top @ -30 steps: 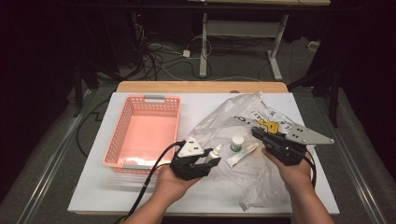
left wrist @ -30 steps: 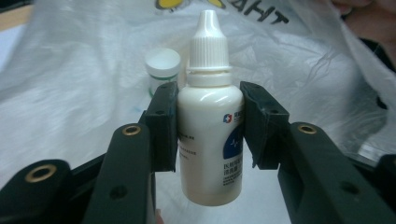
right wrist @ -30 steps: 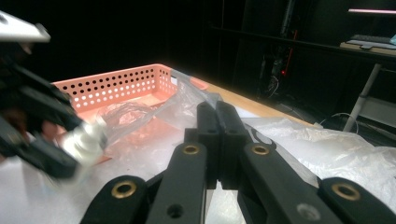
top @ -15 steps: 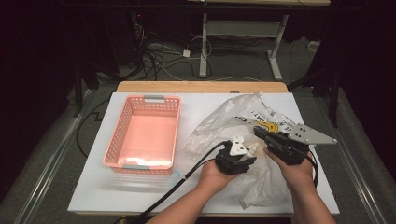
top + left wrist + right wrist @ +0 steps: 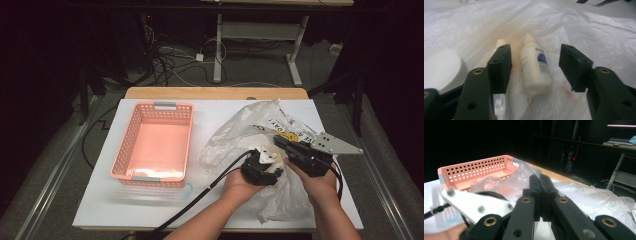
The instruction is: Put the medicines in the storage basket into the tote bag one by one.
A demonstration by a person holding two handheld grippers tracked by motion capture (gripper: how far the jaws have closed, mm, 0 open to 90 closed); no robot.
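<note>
I count one pink basket [image 5: 155,145] at left, well apart from both grippers. My left gripper [image 5: 535,63] stands over the clear plastic bag [image 5: 240,130]; its jaws, just opening, stand apart around one white dropper bottle [image 5: 534,67], not touching. A second nozzle tip [image 5: 500,42] shows behind the left jaw. My right gripper [image 5: 541,195] pinches the bag's film, jaws together.

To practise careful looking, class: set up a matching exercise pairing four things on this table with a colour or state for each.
Things:
1. basket
2. dropper bottle
3. right gripper
4. plastic bag

Descriptions:
a. clear and crumpled
b. jaws shut together
c. pink with holes in its walls
d. white, lying between the left gripper's open jaws

Pairs: 1-c, 2-d, 3-b, 4-a
</note>
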